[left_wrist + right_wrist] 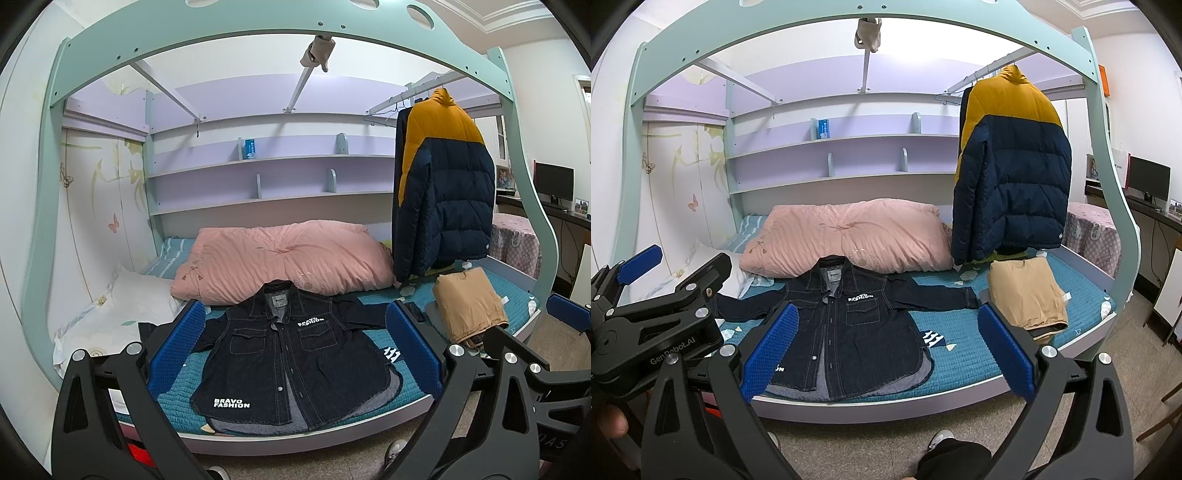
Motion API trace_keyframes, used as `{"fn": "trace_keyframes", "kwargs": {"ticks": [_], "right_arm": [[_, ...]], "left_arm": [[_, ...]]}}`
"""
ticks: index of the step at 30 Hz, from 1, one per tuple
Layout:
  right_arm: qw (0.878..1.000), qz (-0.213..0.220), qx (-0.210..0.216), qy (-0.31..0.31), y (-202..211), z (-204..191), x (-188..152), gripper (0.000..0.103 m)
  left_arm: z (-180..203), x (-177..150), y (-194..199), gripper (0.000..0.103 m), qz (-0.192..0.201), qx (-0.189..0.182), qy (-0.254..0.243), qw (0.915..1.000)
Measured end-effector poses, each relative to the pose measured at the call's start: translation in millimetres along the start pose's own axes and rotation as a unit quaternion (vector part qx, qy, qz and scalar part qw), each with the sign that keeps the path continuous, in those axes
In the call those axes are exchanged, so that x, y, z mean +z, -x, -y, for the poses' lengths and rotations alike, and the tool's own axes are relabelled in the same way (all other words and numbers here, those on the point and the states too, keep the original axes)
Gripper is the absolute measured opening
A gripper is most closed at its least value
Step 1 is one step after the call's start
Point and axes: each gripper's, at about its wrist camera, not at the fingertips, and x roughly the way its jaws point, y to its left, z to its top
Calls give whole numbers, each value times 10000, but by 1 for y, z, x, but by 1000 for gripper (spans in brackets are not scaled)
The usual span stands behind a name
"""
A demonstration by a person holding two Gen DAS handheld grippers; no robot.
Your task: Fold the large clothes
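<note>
Both grippers, left (294,350) & right (886,350), hanging w/ jaws apart, empty; denim jacket (284,362) lying straight ahead, collar away, left nearer.

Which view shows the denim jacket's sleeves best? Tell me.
The right wrist view. There the denim jacket lies flat with both sleeves spread across the teal bedcover. In the left wrist view the jacket looks larger, but the left gripper fingers hide its sleeves.

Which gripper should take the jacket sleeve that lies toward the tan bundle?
Right, probably. The right gripper is open and nearer that sleeve of the denim jacket, beside the tan bundle. The left gripper, also open, sits further left.
</note>
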Motion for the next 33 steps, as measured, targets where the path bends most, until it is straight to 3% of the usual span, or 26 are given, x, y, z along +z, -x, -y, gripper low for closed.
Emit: {"fn": "trace_keyframes", "kwargs": {"ticks": [33], "right_arm": [[10000, -17, 11, -23, 0, 3, 2, 94]], "left_arm": [[-2, 2, -2, 98, -5, -30, -21, 10000]]}}
